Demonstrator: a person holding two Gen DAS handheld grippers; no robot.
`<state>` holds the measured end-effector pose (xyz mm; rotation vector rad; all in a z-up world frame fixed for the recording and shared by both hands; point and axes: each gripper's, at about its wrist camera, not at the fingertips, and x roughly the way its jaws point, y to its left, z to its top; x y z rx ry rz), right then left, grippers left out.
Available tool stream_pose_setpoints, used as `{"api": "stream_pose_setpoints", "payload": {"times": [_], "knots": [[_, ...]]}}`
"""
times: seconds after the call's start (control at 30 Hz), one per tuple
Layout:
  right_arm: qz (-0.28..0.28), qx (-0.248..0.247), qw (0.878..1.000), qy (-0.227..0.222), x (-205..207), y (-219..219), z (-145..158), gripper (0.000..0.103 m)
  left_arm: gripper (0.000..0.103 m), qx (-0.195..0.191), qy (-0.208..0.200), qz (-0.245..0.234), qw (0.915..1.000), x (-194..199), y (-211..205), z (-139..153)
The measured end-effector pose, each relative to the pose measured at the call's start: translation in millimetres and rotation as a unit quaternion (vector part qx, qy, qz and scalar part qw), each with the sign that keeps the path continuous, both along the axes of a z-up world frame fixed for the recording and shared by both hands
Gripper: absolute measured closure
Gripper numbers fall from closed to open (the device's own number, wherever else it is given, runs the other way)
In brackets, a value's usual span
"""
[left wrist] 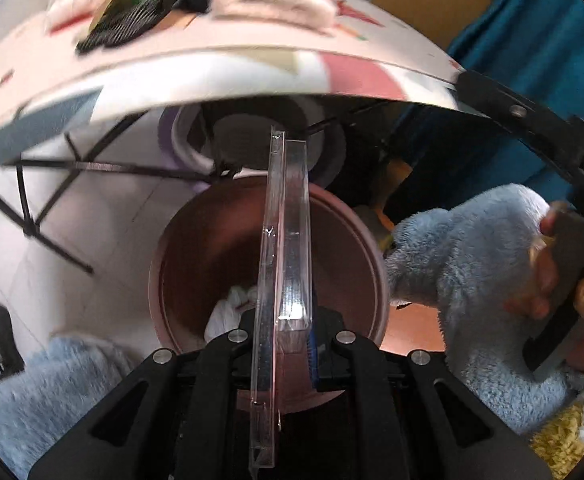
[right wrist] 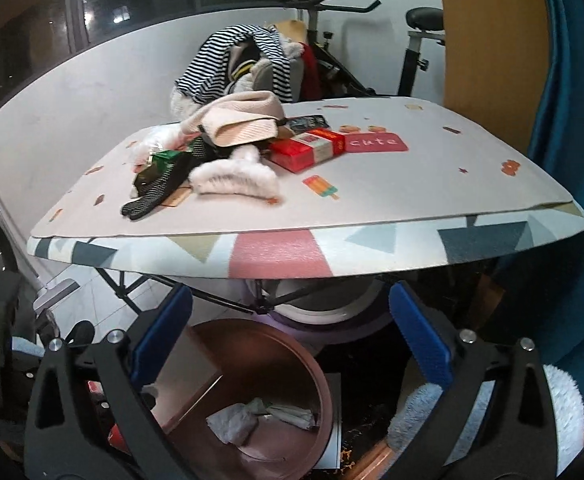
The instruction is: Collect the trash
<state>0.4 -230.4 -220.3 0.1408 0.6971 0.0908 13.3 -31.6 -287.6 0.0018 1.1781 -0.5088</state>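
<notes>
My left gripper (left wrist: 287, 336) is shut on a clear flat plastic case (left wrist: 285, 248), held edge-on right over the round pink trash bin (left wrist: 171, 248), which holds crumpled white paper (left wrist: 227, 312). My right gripper (right wrist: 289, 344) is open and empty, above the same bin (right wrist: 292, 368) with crumpled paper (right wrist: 243, 420) inside, below the table's front edge. On the table (right wrist: 412, 184) lie a red box (right wrist: 308, 150), a green packet (right wrist: 163, 160), a black mesh item (right wrist: 151, 196) and pink cloths (right wrist: 235, 120).
The folding table's patterned edge (left wrist: 211, 76) hangs over the bin, with black legs (left wrist: 51, 184) beneath. A white and purple basin (right wrist: 324, 312) stands behind the bin. A person's blue fluffy sleeve (left wrist: 484, 272) is at right. An exercise bike (right wrist: 412, 40) and clothes-piled chair (right wrist: 247, 64) stand behind the table.
</notes>
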Motion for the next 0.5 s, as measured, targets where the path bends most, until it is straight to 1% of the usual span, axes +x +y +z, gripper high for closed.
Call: {"api": "stream_pose_setpoints", "payload": {"times": [0.1,0.27,0.33,0.37,0.4,0.43,0.47,0.5], "knots": [[-0.008,0.002,1.000,0.007,2.6,-1.9,-4.5,0.006,0.091,-0.027,0.010,0.025,0.9993,4.5,13.3,-1.7],[-0.008,0.002,1.000,0.011,3.9,0.7,-6.2,0.006,0.091,-0.051,0.019,0.045,0.9975,8.6,21.5,-0.2],[-0.004,0.000,1.000,0.011,3.8,2.0,-6.3,0.006,0.090,-0.055,0.019,0.045,0.9973,9.1,16.3,-0.4],[-0.003,-0.001,1.000,0.012,3.8,3.0,-6.5,0.006,0.079,-0.057,0.017,0.043,0.9973,9.2,15.0,0.8],[-0.002,-0.002,1.000,0.012,3.7,3.5,-6.8,0.006,0.057,-0.061,0.009,0.043,0.9971,8.0,13.9,4.2],[-0.002,-0.003,1.000,0.012,3.7,3.5,-6.8,0.006,0.049,-0.067,-0.003,0.045,0.9967,7.0,12.7,7.4],[-0.003,-0.002,1.000,0.013,3.7,3.0,-6.6,0.006,0.045,-0.072,-0.015,0.048,0.9962,5.1,12.9,12.0],[-0.004,0.000,1.000,0.013,3.7,2.0,-6.8,0.006,0.044,-0.077,-0.027,0.051,0.9954,3.6,14.4,16.6]]}}
